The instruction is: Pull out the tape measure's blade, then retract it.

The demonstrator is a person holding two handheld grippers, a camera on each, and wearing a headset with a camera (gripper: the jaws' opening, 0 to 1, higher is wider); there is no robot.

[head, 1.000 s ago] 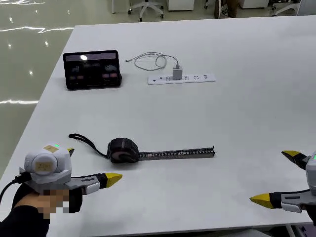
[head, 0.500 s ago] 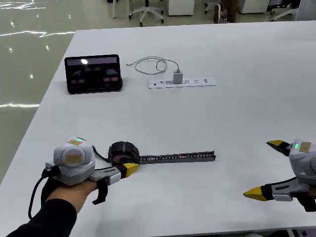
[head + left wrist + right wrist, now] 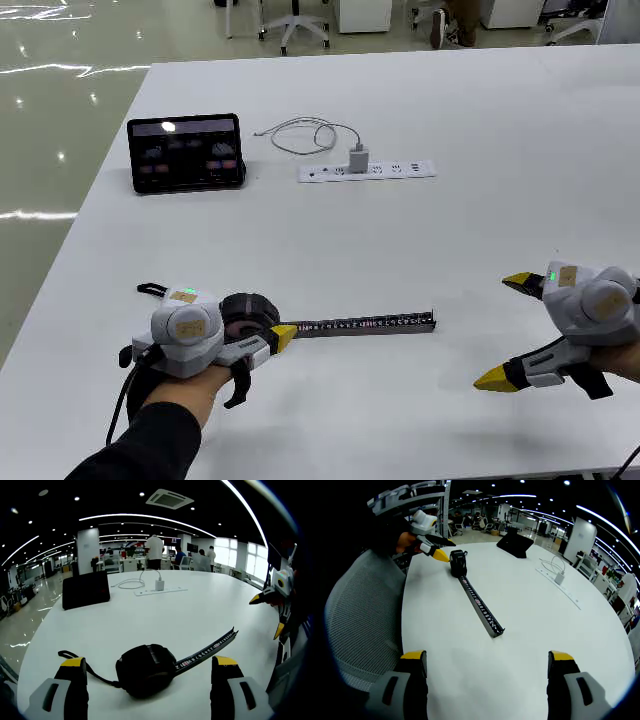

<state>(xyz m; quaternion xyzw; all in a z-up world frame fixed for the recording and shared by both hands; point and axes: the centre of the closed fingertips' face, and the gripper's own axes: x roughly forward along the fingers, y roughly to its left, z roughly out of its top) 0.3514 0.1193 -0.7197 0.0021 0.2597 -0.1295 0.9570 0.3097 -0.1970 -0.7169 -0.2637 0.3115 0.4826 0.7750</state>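
A black tape measure case (image 3: 248,312) (image 3: 146,670) lies on the white table (image 3: 400,240), its blade (image 3: 365,324) (image 3: 207,650) drawn out to the right and flat on the top. My left gripper (image 3: 265,320) (image 3: 150,661) is open, with one jaw on each side of the case and no contact visible. My right gripper (image 3: 504,330) (image 3: 487,656) is open and stands off to the right of the blade's end (image 3: 497,630), holding nothing. In the right gripper view the case (image 3: 458,561) sits far off.
A dark tablet (image 3: 186,150) stands propped at the back left. A white power strip (image 3: 368,170) with a charger and a looped cable (image 3: 300,130) lies behind the tape. The case's black strap (image 3: 150,290) trails left. The table's left edge is close.
My left gripper has moved forward and right until its jaws straddle the case. My right gripper has come up and left, nearer the blade's end. The tape has not moved.
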